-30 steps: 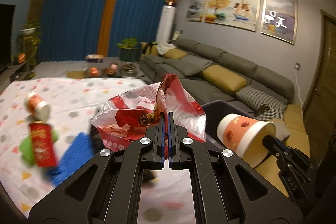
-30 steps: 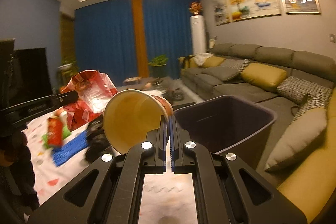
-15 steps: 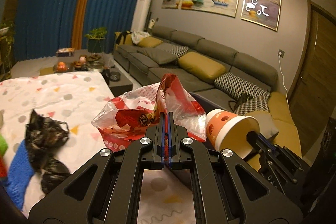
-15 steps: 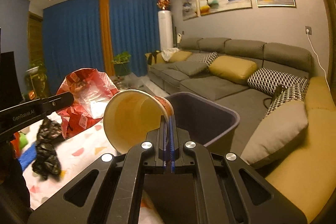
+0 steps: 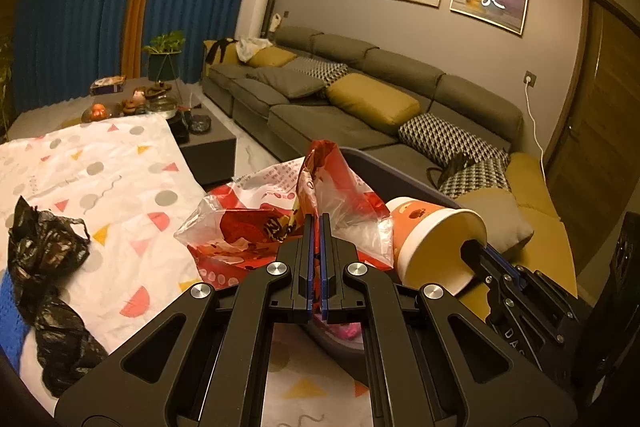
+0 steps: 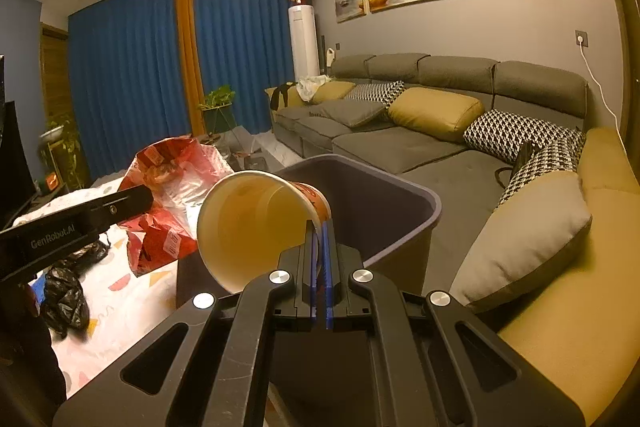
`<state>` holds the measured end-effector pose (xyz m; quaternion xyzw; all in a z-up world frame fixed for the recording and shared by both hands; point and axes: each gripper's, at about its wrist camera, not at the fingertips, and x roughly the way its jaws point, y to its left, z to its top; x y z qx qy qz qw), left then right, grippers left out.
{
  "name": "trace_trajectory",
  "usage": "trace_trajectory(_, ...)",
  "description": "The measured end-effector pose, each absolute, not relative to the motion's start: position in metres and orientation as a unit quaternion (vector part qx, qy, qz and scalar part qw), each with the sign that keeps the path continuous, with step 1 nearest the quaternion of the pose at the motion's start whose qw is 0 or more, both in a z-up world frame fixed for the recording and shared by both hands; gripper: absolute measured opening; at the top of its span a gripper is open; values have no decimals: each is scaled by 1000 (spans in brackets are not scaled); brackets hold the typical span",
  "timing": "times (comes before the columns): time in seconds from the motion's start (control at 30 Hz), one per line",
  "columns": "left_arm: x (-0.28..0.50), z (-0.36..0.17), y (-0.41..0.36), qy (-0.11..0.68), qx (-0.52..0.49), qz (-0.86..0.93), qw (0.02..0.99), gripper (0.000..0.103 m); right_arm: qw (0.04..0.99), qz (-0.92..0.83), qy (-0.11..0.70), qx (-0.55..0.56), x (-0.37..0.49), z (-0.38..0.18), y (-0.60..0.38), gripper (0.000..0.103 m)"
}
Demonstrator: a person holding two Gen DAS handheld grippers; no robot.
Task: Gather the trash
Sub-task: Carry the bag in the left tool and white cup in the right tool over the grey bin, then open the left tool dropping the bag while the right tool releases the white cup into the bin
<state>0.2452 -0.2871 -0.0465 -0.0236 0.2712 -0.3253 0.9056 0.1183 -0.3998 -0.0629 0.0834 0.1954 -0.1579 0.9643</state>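
Observation:
My left gripper (image 5: 316, 223) is shut on a crumpled red and clear plastic snack bag (image 5: 276, 215), held up at the near rim of a dark purple trash bin (image 5: 400, 183). The bag also shows in the right wrist view (image 6: 168, 195). My right gripper (image 6: 319, 227) is shut on the rim of an orange paper cup (image 6: 256, 223), tipped on its side over the bin (image 6: 380, 211). The cup and the right gripper show at the right of the left wrist view (image 5: 432, 239).
A crumpled black plastic bag (image 5: 48, 267) and a blue cloth (image 5: 8, 311) lie on the white patterned table cover (image 5: 112, 171). A grey sofa with yellow and checked cushions (image 6: 436, 111) stands behind and right of the bin. A dark coffee table (image 5: 204, 143) is farther back.
Both grippers have swung right, away from the table, toward the bin. The red can and green items have left view. The cup and bag now sit closer together over the bin.

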Motion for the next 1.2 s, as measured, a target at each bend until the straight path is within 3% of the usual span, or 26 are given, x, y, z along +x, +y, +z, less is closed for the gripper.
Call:
trace_trajectory(0.9,255,-62,-296,312,-24,-342,886,2,959,-163,212,97,127,-70,-403,4)
trace_trajectory(1.07,257,-63,-297,317,-24,-349,882,11,958,-162,215,99,130,-70,-403,4)
trace_trajectory(1.2,257,-65,-296,319,-29,-349,881,32,958,-160,216,106,131,-70,-403,7)
